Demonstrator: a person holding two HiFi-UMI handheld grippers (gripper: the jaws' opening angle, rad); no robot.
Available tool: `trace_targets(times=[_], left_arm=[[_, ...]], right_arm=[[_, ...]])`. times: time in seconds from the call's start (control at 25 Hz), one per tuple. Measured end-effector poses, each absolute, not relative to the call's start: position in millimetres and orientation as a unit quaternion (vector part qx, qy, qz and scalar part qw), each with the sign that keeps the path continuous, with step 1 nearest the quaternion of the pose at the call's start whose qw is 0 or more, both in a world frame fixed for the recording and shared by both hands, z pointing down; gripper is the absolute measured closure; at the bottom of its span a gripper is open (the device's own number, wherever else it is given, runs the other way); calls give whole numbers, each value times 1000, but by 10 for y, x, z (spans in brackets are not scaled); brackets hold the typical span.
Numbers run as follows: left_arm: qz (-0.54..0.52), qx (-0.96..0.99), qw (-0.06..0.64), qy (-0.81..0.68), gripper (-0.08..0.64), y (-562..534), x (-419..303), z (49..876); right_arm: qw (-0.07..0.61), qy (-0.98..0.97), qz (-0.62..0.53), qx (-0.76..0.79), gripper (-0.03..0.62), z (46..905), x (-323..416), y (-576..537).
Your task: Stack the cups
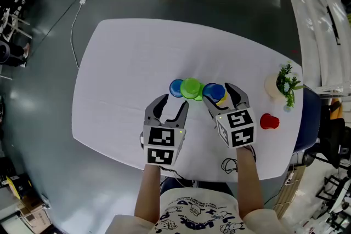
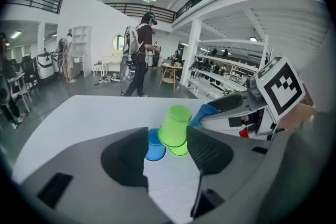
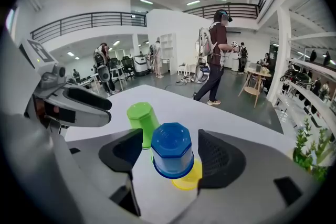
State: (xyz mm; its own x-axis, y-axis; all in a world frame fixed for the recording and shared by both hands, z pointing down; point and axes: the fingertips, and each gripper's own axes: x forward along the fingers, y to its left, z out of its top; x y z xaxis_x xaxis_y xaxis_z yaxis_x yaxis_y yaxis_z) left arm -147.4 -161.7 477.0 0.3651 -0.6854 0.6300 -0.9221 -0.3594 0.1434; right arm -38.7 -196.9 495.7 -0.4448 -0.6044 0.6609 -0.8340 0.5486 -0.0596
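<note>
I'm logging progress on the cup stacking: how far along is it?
Done, apparently: a green cup sits tilted on a second green cup, and a blue cup sits on the yellow cup. In hand: nothing gripped; the right hand-held gripper stands open around that blue cup, the left hand-held gripper open, short of the cups. Remaining: the lone blue cup and the red cup are unstacked.

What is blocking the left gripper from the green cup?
Nothing visible. Only bare table lies between the open fingers of the left gripper and the green cup; a blue cup sits close beside it, on its left.
</note>
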Motion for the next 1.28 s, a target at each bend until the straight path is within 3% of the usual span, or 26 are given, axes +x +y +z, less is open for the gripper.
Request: trace_targets(times=[0.36, 0.8, 1.28], left_arm=[[242, 802, 240, -490, 360, -1494, -1317, 4616], [254, 842, 205, -429, 527, -1270, -307, 4366], [279, 873, 178, -358, 546, -999, 525, 4429]], right_arm=[[234, -798, 186, 523, 258, 4537, 91, -1885], [190, -697, 198, 662, 285, 4408, 1570, -1372], [223, -615, 224, 722, 293, 4880, 2529, -697]])
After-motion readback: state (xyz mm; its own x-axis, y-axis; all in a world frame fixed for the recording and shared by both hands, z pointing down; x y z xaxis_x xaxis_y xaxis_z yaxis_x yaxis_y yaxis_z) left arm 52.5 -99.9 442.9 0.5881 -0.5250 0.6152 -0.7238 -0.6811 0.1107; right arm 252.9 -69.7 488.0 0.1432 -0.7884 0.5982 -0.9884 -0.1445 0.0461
